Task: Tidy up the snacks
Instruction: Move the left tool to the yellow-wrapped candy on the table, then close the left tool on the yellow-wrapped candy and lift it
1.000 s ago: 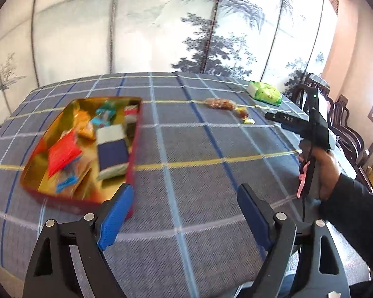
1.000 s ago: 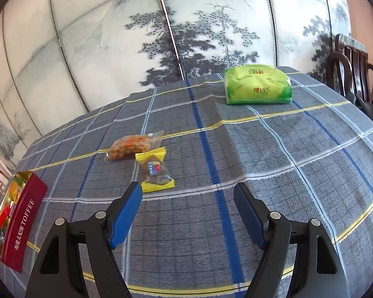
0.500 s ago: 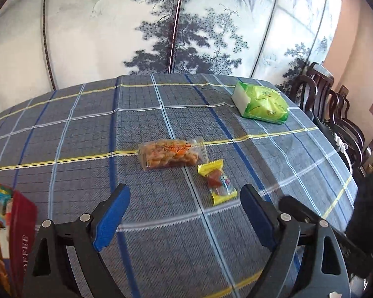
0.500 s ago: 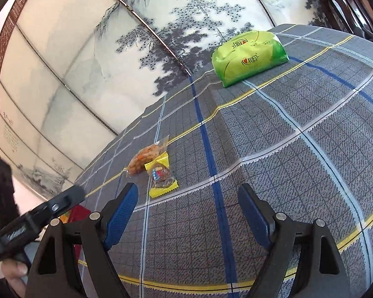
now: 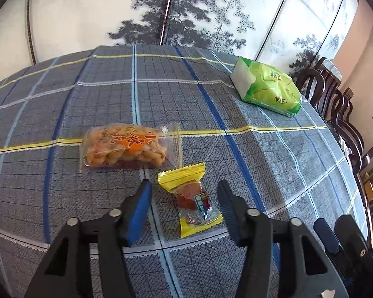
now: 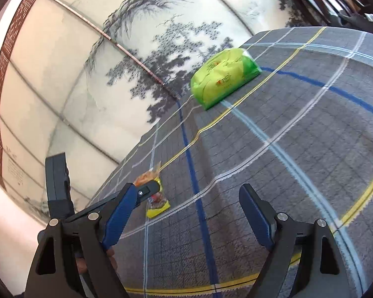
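Observation:
A small yellow-wrapped snack point(image 5: 192, 200) lies on the plaid tablecloth point(image 5: 261, 154) between the fingers of my open left gripper point(image 5: 184, 207). A clear bag of orange-brown snacks point(image 5: 126, 146) lies just beyond it to the left. A green packet point(image 5: 271, 88) lies at the far right. In the right wrist view my right gripper point(image 6: 186, 217) is open and empty, tilted above the cloth. It sees the yellow snack point(image 6: 158, 202), the clear bag point(image 6: 146, 177), the green packet point(image 6: 223, 77) and the left gripper point(image 6: 146, 190) around the yellow snack.
A painted folding screen point(image 5: 186, 12) stands behind the table. Dark wooden chairs point(image 5: 335, 104) line the table's right edge. The right gripper's tips point(image 5: 335, 236) show at the lower right of the left wrist view.
My left gripper has swung right from the red tin, come down at the yellow snack and narrowed its opening. My right gripper has tilted and pulled back to the right.

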Action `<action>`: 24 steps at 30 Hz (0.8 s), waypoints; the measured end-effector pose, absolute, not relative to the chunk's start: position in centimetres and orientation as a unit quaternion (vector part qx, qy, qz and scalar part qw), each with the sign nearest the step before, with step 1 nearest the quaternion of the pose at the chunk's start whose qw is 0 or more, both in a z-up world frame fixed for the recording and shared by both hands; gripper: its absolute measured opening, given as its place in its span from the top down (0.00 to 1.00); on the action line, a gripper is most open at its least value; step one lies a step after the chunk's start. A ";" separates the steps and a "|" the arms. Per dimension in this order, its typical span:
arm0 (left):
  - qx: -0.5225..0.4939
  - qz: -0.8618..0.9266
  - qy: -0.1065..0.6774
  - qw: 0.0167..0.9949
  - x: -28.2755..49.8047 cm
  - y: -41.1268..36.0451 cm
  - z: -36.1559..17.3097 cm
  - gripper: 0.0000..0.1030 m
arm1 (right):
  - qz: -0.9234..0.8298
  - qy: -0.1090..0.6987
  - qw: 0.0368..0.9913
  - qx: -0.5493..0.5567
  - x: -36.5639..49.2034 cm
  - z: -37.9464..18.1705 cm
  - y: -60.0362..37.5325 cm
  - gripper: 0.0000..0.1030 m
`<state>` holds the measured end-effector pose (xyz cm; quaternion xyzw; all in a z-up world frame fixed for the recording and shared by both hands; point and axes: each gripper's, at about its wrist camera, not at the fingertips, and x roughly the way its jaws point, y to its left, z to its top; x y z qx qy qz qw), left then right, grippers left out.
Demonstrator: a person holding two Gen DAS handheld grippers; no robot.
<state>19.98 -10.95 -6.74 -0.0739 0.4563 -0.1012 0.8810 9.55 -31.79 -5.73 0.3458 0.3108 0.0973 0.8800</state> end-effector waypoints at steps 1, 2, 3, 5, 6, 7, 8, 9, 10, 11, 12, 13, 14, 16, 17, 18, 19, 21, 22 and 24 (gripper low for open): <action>-0.065 -0.103 0.449 0.885 20.0 -11.3 -6.7 0.60 | 0.077 0.304 0.883 0.348 9.2 -5.7 -32.2 0.17; -0.057 -0.108 0.453 0.883 20.0 -11.7 -6.9 0.63 | 0.065 0.299 0.884 0.354 9.1 -5.6 -32.6 0.16; -0.044 -0.106 0.448 0.887 19.9 -12.0 -6.8 0.67 | 0.057 0.296 0.884 0.358 9.0 -5.7 -32.9 0.16; -0.031 -0.113 0.449 0.886 19.7 -12.3 -6.7 0.80 | 0.057 0.297 0.882 0.362 9.2 -5.7 -33.0 0.14; -0.033 -0.115 0.448 0.886 19.5 -12.2 -6.7 0.80 | 0.060 0.300 0.882 0.358 9.4 -5.6 -32.8 0.14; -0.034 -0.115 0.448 0.886 19.3 -12.0 -6.6 0.80 | 0.063 0.302 0.884 0.352 9.5 -5.5 -32.6 0.14; -0.032 -0.112 0.446 0.887 18.9 -11.9 -6.5 0.81 | 0.066 0.303 0.886 0.346 9.5 -5.5 -32.4 0.14; -0.029 -0.109 0.443 0.890 18.5 -11.6 -6.3 0.81 | 0.068 0.304 0.887 0.342 9.5 -5.4 -32.2 0.14; -0.027 -0.107 0.439 0.892 18.0 -11.4 -6.0 0.81 | 0.068 0.306 0.887 0.338 9.6 -5.4 -32.1 0.14; -0.026 -0.107 0.435 0.894 17.4 -11.1 -5.6 0.81 | 0.068 0.306 0.888 0.337 9.5 -5.4 -32.1 0.13; -0.027 -0.107 0.433 0.895 16.9 -10.7 -5.2 0.81 | 0.069 0.307 0.888 0.336 9.5 -5.5 -32.0 0.13; -0.030 -0.108 0.431 0.895 16.3 -10.3 -4.8 0.81 | 0.070 0.309 0.888 0.334 9.6 -5.5 -31.9 0.12; -0.031 -0.107 0.429 0.896 15.7 -9.9 -4.3 0.81 | 0.069 0.310 0.888 0.331 9.6 -5.5 -31.8 0.12; -0.030 -0.105 0.423 0.900 14.3 -9.1 -3.2 0.81 | 0.074 0.314 0.889 0.325 9.8 -5.4 -31.5 0.11; -0.029 -0.103 0.417 0.902 13.5 -8.6 -2.6 0.81 | 0.078 0.317 0.889 0.323 9.8 -5.5 -31.3 0.10; -0.029 -0.101 0.412 0.905 12.7 -8.0 -1.9 0.81 | 0.079 0.319 0.888 0.321 9.9 -5.5 -31.2 0.10; -0.030 -0.099 0.407 0.908 11.9 -7.4 -1.3 0.81 | 0.078 0.321 0.888 0.319 9.9 -5.5 -31.1 0.09; -0.033 -0.089 0.397 0.913 10.4 -5.9 -0.2 0.81 | 0.076 0.321 0.888 0.319 9.9 -5.6 -31.1 0.09; -0.036 -0.084 0.392 0.915 9.6 -5.1 0.4 0.81 | 0.075 0.321 0.888 0.319 9.9 -5.6 -31.1 0.09; -0.037 -0.069 0.384 0.920 8.2 -3.2 1.4 0.81 | 0.072 0.322 0.889 0.317 9.8 -5.6 -31.2 0.08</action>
